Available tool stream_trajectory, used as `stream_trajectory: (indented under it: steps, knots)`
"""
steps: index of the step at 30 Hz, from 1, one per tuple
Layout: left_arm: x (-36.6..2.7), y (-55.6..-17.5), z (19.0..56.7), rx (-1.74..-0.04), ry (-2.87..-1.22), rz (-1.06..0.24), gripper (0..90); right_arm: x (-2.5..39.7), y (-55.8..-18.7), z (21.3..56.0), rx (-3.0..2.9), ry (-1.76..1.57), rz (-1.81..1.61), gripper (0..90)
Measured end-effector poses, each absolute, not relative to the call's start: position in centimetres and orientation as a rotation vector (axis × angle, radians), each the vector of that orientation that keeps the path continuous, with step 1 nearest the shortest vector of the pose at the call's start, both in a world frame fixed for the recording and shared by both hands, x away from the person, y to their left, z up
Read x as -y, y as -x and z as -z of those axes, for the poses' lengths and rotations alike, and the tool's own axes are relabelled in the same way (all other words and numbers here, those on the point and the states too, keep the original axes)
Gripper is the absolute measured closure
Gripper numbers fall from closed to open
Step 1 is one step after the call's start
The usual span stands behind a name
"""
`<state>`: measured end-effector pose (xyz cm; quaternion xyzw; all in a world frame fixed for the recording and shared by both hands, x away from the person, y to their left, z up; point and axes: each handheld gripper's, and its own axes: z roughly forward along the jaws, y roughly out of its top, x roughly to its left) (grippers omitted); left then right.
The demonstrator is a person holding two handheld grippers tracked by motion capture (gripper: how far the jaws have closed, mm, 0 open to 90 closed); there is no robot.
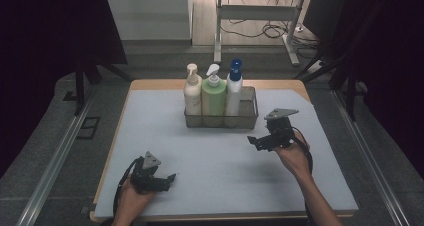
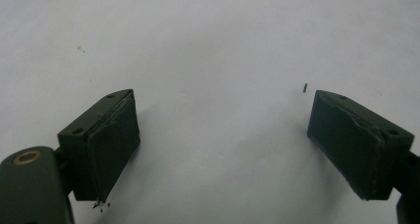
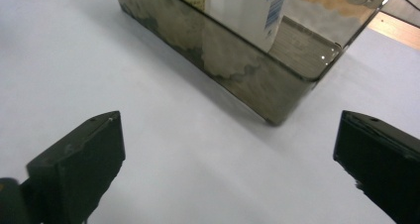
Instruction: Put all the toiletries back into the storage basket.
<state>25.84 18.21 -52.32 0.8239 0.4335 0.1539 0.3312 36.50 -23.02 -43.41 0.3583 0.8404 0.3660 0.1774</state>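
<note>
Upright bottles (image 1: 213,93) in tray (image 1: 249,117)

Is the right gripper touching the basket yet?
Apart. In the right gripper view, bare white mat lies between the open jaws of the right gripper and the near corner of the basket; the high view shows a gap too.

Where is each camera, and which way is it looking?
High view: above the person's side, looking forward and down on the table; forearms, left gripper and right gripper show.
Left gripper view: on the left gripper, looking down at bare table between open jaws.
Right gripper view: on the right gripper, facing the tray.
High and right gripper views share the tray and white bottle.
</note>
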Motion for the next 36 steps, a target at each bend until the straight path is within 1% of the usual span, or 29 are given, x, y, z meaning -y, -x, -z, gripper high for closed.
stream_trajectory:
  steps: [6,12,22,33,36]
  knots:
    - [-18.2,-25.8,52.3,-1.133,-2.153,-0.403,12.3,24.6,-34.7,43.7,-2.356,-1.057,-1.063,0.0]
    - [-18.2,-25.8,52.4,-1.136,-2.146,-0.404,12.3,26.1,-33.0,44.7,-2.37,-1.092,-1.029,0.0]
    - [-18.2,-25.8,52.4,-1.137,-2.145,-0.405,12.3,28.0,-30.6,47.9,-2.383,-1.151,-1.007,0.0]
    - [-18.1,-25.8,52.4,-1.137,-2.144,-0.406,12.3,29.1,-29.5,51.9,-2.402,-1.18,-0.946,0.0]
    - [-18.1,-25.8,52.4,-1.138,-2.144,-0.406,12.2,29.1,-29.3,52.0,-2.392,-1.164,-0.95,0.0]
